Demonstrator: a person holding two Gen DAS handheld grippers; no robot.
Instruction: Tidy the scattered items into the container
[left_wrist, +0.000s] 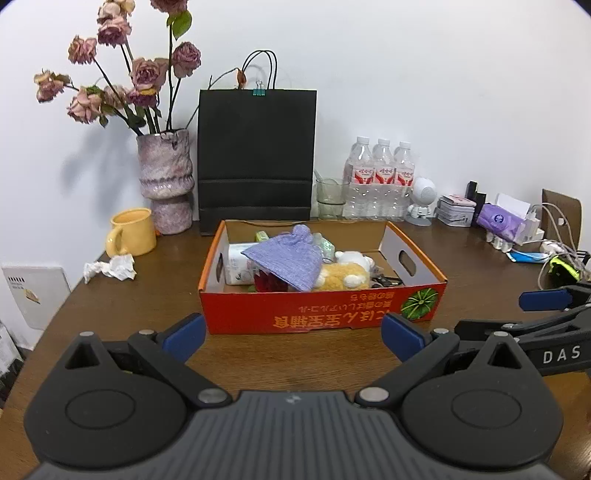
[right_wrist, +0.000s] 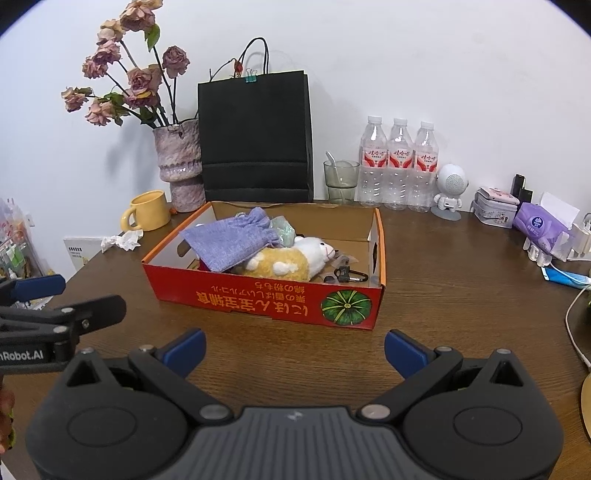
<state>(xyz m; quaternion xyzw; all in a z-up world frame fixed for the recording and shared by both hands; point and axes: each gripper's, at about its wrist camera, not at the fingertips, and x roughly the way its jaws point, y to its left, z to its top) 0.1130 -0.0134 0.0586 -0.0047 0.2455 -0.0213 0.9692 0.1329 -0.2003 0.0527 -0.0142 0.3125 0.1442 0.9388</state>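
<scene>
There, my left gripper (left_wrist: 293, 332) hung wide open and empty above the wooden table (left_wrist: 110, 314), and my right gripper (right_wrist: 294, 349) gaped just the same. Ahead of both sat the red cardboard box (right_wrist: 258, 295), with a purple pouch (right_wrist: 229, 242), a plush toy (right_wrist: 288, 264) and a carabiner (right_wrist: 349, 275) inside. Crumpled paper (left_wrist: 110, 267) lay beside the yellow mug (left_wrist: 133, 230).

We counted three water bottles (right_wrist: 398, 162), one yellow mug (right_wrist: 147, 211), one vase (right_wrist: 181, 162), one black paper bag (right_wrist: 255, 136), one glass (right_wrist: 340, 181), one red box (right_wrist: 266, 301), one purple pouch (right_wrist: 231, 243), one plush toy (right_wrist: 284, 260), two grippers (right_wrist: 293, 350), and perhaps eight or nine dried roses (right_wrist: 140, 79).
</scene>
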